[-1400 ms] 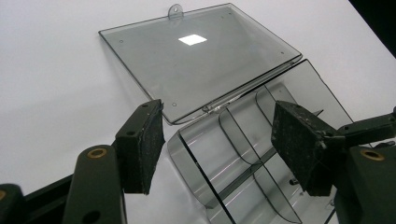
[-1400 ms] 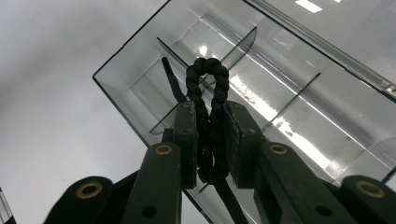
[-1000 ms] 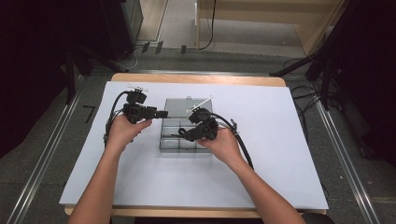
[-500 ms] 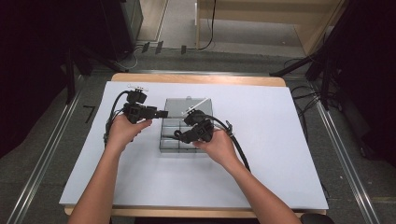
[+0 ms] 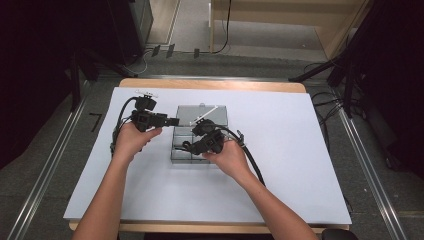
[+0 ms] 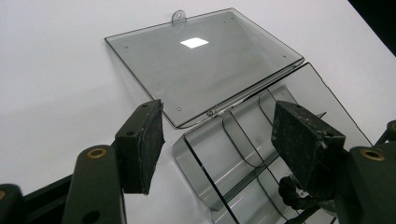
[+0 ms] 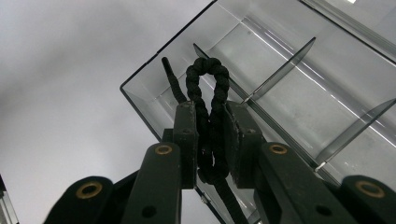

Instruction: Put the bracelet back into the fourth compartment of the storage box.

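High view: I work over a clear compartment box at the centre of the white table, its lid flat open toward 12 o'clock. The step in hand, I judge, is lowering a black cord into a near-left cell.

Left gripper view: my left gripper hovers with fingers spread, grasping nothing, by the hinge.

Right gripper view: my right gripper has its fingers clenched on the black cord, looped over a cell at 12 o'clock. Next comes lowering and releasing.

L gripper mid-left of high view, jaws wide apart, R gripper center frame, jaws clamped tight, both forearms entering from bottom
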Motion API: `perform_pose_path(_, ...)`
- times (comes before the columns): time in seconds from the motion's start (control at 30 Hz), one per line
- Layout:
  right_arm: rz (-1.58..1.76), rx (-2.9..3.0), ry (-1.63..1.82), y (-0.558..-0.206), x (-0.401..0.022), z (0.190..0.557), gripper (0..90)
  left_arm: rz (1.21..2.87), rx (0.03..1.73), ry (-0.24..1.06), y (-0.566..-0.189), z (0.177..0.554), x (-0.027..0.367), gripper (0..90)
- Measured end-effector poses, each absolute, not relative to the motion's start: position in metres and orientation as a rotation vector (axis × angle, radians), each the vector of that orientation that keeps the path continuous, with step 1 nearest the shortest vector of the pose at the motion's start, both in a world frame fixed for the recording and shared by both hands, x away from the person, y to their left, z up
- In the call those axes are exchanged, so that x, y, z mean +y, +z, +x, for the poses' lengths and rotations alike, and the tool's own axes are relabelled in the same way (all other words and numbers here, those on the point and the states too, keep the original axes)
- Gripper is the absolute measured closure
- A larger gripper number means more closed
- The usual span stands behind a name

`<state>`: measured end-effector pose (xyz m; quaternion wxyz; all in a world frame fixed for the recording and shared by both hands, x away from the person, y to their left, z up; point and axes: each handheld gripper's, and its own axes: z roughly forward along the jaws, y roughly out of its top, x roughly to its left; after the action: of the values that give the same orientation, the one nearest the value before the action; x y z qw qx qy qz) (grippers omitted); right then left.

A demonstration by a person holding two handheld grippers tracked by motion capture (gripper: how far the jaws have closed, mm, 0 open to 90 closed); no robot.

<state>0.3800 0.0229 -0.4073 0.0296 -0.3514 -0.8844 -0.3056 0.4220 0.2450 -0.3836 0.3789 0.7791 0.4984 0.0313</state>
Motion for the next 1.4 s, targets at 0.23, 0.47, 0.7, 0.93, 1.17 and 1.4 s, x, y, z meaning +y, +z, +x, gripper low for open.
perform_pose_path(0.23,-1.068,-2.729,-0.931,-0.409,0.029,0.379,77.3,1.985,1.276,0.082,-0.383,0.422,0.246,34.9)
perform_pose_path(0.47,-1.059,-2.732,-0.916,-0.413,0.038,0.382,77.3,1.984,1.276,0.081,-0.383,0.422,0.247,34.9)
perform_pose_path(0.7,-1.057,-2.729,-0.892,-0.417,0.045,0.383,77.3,1.979,1.280,0.085,-0.383,0.423,0.249,34.9)
perform_pose_path(0.93,-1.042,-2.734,-0.876,-0.421,0.052,0.383,77.3,1.975,1.282,0.084,-0.383,0.423,0.250,34.9)
perform_pose_path(1.17,-1.041,-2.717,-0.872,-0.425,0.055,0.385,77.3,1.970,1.282,0.086,-0.382,0.423,0.252,34.9)
perform_pose_path(1.4,-1.043,-2.719,-0.852,-0.430,0.058,0.387,77.1,1.971,1.284,0.083,-0.382,0.423,0.253,35.0)
